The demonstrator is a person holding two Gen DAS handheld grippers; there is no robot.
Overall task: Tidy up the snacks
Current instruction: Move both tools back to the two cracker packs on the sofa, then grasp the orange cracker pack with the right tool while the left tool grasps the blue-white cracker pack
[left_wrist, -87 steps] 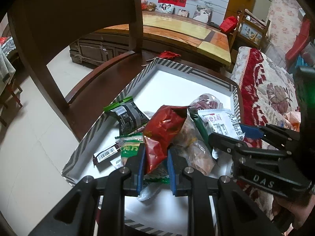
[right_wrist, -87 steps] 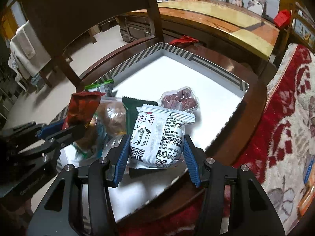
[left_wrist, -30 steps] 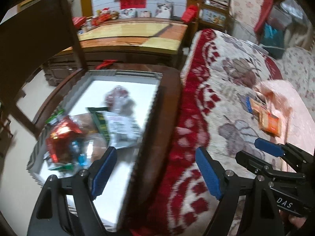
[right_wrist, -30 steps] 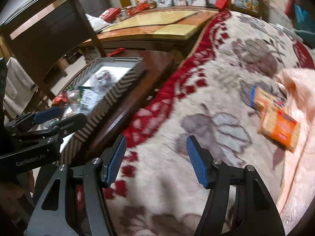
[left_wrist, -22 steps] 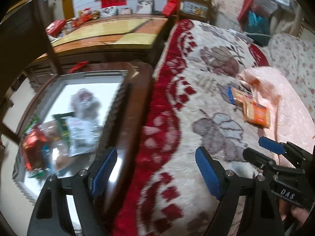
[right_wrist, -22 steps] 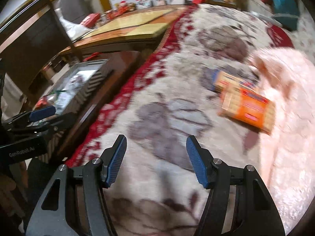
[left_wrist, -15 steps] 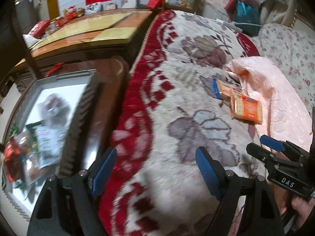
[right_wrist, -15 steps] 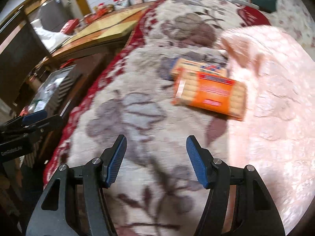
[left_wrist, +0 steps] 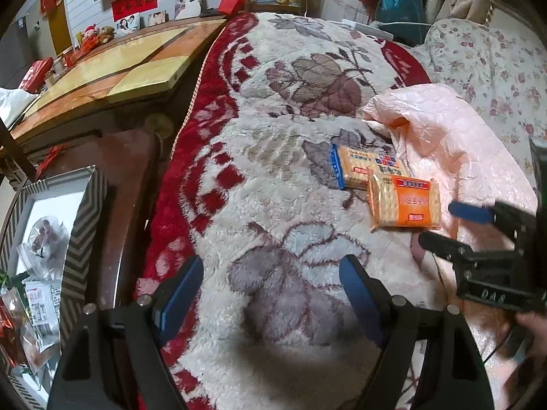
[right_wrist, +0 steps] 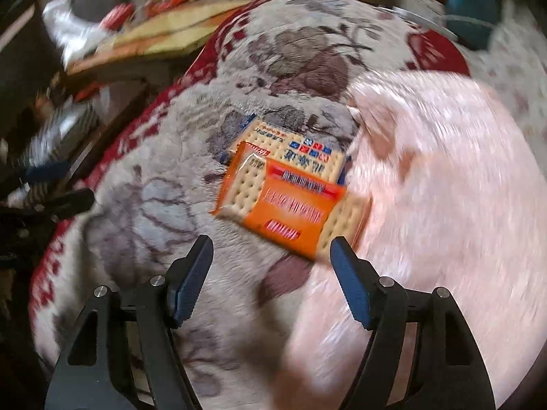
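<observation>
An orange cracker pack (left_wrist: 403, 205) lies on the plush blanket, overlapping a yellow cracker pack with a blue end (left_wrist: 365, 167). Both show in the right wrist view: the orange pack (right_wrist: 290, 205) and the yellow pack (right_wrist: 294, 147). My right gripper (right_wrist: 271, 271) is open and empty, just short of the orange pack; it also shows in the left wrist view (left_wrist: 454, 225). My left gripper (left_wrist: 270, 287) is open and empty over the blanket, left of the packs. The striped tray (left_wrist: 85, 212) at far left holds several snack bags (left_wrist: 41, 300).
A red and cream floral blanket (left_wrist: 273, 130) covers the couch. A pink quilt (left_wrist: 454, 136) lies right of the packs. A dark wooden stool (left_wrist: 130, 157) bears the tray. A wooden table (left_wrist: 112, 68) stands behind.
Both grippers let go of their snack bags in the tray and swung right over the couch. The right gripper has closed in on the orange cracker pack.
</observation>
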